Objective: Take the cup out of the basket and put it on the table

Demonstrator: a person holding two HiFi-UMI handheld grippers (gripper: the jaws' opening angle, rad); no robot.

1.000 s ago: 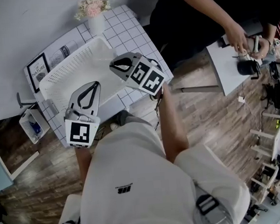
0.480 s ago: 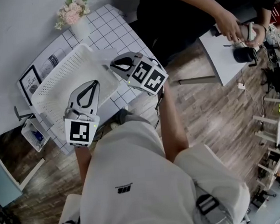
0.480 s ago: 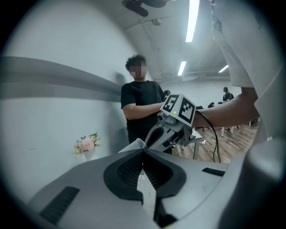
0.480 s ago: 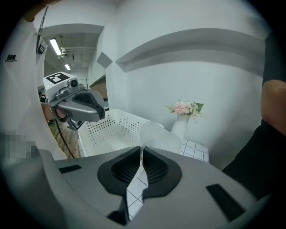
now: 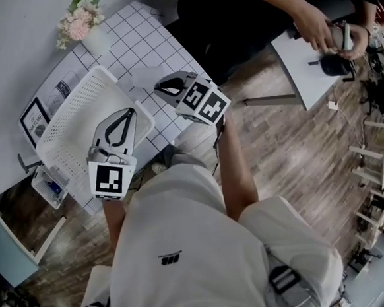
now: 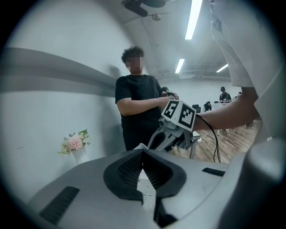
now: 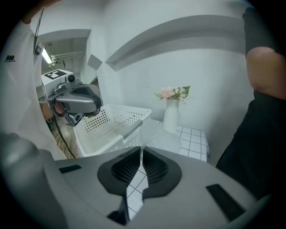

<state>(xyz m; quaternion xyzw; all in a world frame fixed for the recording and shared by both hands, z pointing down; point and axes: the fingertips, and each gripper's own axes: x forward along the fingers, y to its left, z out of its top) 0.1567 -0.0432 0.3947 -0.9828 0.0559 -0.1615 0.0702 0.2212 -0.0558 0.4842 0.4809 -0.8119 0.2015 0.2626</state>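
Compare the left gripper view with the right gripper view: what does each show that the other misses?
Only the left gripper view: the right gripper, marker cube up, on the wearer's forearm. Only the right gripper view: the left gripper, the checked table, and the clear cup pinched in its own shut jaws. Both: the vase of flowers and the bystander in black.
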